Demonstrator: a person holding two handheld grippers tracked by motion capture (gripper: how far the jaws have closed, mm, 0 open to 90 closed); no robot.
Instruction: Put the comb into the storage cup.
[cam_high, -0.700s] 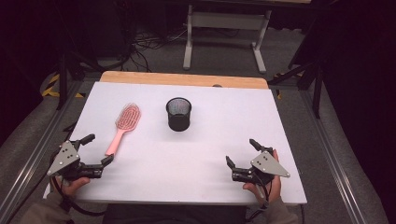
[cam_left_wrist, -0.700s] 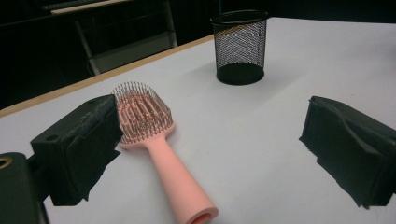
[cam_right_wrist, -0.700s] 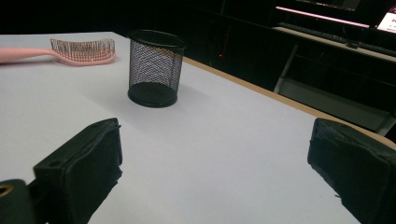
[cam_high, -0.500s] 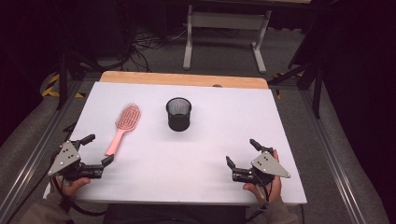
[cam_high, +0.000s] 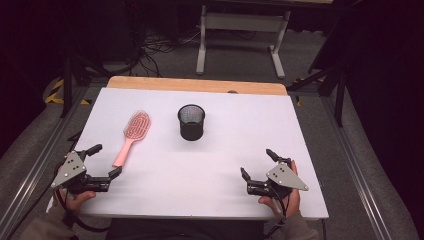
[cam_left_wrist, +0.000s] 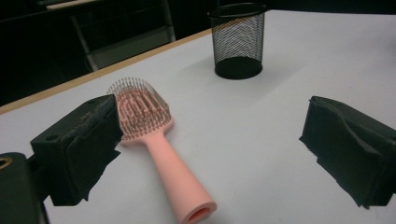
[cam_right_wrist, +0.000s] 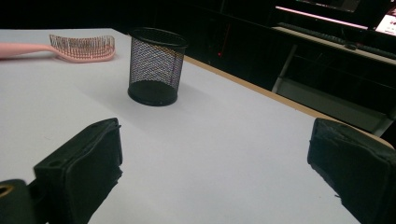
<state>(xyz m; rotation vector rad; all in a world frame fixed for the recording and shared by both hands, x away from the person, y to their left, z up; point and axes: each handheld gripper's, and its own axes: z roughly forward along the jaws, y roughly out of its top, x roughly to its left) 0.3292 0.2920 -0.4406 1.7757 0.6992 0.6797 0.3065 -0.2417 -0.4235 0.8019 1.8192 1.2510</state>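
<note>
Near the table's left front corner, your left gripper (cam_high: 106, 160) stands wide open, gripping nothing, with the pink hairbrush (cam_high: 131, 136) handle's end just beyond its jaws. Your right gripper (cam_high: 258, 164), equally wide and empty, sits well apart from the black mesh cup (cam_high: 191, 121).

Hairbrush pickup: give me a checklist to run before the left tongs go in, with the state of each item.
1. Left tongs open, nothing between the jaws: ok.
2. Hairbrush lies flat on the table, handle end toward the left tongs: ok.
3. Hairbrush apart from the mesh cup: ok.
4. Mesh cup upright: ok.
5. Right tongs open, away from the hairbrush: ok.
6. Mesh cup empty: cannot tell.
</note>
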